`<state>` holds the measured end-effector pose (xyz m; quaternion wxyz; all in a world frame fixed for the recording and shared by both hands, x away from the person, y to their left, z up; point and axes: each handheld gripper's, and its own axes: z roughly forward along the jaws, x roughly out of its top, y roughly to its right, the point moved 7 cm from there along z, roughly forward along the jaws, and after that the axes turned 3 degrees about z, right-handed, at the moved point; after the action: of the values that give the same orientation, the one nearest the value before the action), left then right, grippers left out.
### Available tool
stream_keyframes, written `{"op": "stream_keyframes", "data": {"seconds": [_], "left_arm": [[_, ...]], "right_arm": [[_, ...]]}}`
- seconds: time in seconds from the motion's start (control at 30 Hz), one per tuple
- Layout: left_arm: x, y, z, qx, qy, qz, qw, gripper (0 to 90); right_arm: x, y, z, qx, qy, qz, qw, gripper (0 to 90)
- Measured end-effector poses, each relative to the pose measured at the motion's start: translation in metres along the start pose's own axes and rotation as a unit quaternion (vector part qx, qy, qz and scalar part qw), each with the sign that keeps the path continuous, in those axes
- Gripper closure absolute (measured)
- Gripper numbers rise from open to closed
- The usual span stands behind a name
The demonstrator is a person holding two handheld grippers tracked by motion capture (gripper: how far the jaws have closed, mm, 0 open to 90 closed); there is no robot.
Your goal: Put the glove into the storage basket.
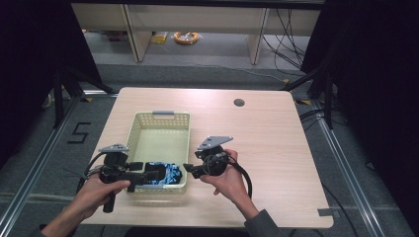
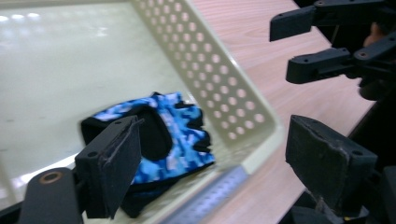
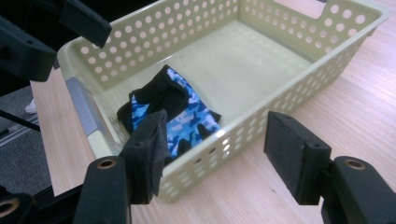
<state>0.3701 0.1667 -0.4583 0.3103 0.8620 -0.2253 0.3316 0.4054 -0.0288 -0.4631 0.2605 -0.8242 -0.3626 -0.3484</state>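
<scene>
A blue camouflage fingerless glove [image 1: 168,174] [image 2: 173,135] [image 3: 182,112] lies loose on the floor of a pale yellow perforated basket [image 1: 134,129] [image 2: 219,79] [image 3: 289,88], at its near end. My left gripper [image 1: 150,174] [image 2: 215,128] reaches in from the basket's near left, just above the glove. Its jaws stand wide apart and grip nothing. My right gripper [image 1: 188,169] [image 3: 215,123] hovers just outside the basket's near right corner and points left at it. It is open and empty. Each gripper also appears in the other's view: the right gripper [image 2: 283,49] and the left gripper [image 3: 65,42].
The basket stands left of centre on a light wooden table [image 1: 257,148] that has a round cable hole [image 1: 239,102] at the back. Bare tabletop stretches to the right. Dark frame posts and floor cables surround the table.
</scene>
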Motion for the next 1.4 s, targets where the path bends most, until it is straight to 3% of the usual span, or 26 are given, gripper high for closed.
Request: {"op": "stream_keyframes", "data": {"seconds": [0.13,0.17,0.33,0.4,0.6,0.77,0.83,0.93,1.03,1.1,1.13,1.2,1.23,1.27,1.3,1.37,1.4], "left_arm": [[-0.004,0.014,0.003,-0.002,0.005,0.03,0.9995,15.9],[-0.005,0.017,0.004,-0.005,0.005,0.031,0.9995,15.9],[-0.009,0.041,0.011,-0.034,0.01,0.045,0.9983,16.0],[-0.011,0.049,0.014,-0.039,0.011,0.054,0.9977,15.9],[-0.015,0.067,0.029,-0.035,0.022,0.097,0.9945,15.4],[-0.017,0.075,0.04,-0.039,0.022,0.11,0.9928,15.5],[-0.018,0.077,0.041,-0.034,0.026,0.116,0.9924,15.5],[-0.023,0.081,0.044,-0.04,0.025,0.117,0.992,15.5],[-0.028,0.082,0.045,-0.026,0.022,0.123,0.9918,15.6],[-0.03,0.084,0.045,-0.032,0.023,0.124,0.9915,15.6],[-0.031,0.086,0.045,-0.032,0.024,0.129,0.9909,15.6],[-0.033,0.089,0.044,-0.031,0.025,0.135,0.9901,15.6],[-0.033,0.091,0.045,-0.037,0.027,0.131,0.9903,15.6],[-0.034,0.091,0.045,-0.041,0.029,0.143,0.9885,15.6],[-0.036,0.092,0.045,-0.035,0.023,0.141,0.9891,15.6],[-0.039,0.092,0.046,-0.033,0.02,0.151,0.9878,15.6],[-0.04,0.093,0.047,-0.031,0.025,0.15,0.988,15.7]], "right_arm": [[-0.005,0.004,-0.009,0.0,0.01,-0.01,0.9999,40.4],[-0.008,0.005,-0.014,-0.004,0.011,0.001,0.9999,40.3],[-0.018,0.009,-0.029,-0.003,0.024,0.011,0.9996,40.0],[-0.022,0.011,-0.035,-0.013,0.03,0.019,0.9993,39.9],[-0.035,0.02,-0.05,-0.02,0.04,0.028,0.9986,39.1],[-0.049,0.028,-0.062,-0.03,0.041,0.037,0.998,38.5],[-0.054,0.027,-0.068,-0.026,0.038,0.062,0.997,38.2],[-0.057,0.032,-0.073,-0.033,0.049,0.061,0.9964,37.7],[-0.063,0.037,-0.078,-0.034,0.057,0.063,0.9958,37.3],[-0.066,0.038,-0.08,-0.034,0.06,0.067,0.9953,36.9],[-0.068,0.035,-0.081,-0.03,0.058,0.082,0.9944,36.7],[-0.071,0.036,-0.082,-0.03,0.06,0.072,0.9952,36.2],[-0.073,0.034,-0.083,-0.027,0.055,0.082,0.9948,35.9],[-0.075,0.035,-0.083,-0.03,0.057,0.075,0.9951,35.6],[-0.076,0.032,-0.083,-0.027,0.058,0.087,0.9941,35.3],[-0.079,0.034,-0.085,-0.031,0.06,0.073,0.995,34.8],[-0.081,0.032,-0.085,-0.028,0.06,0.083,0.9944,34.4]]}}
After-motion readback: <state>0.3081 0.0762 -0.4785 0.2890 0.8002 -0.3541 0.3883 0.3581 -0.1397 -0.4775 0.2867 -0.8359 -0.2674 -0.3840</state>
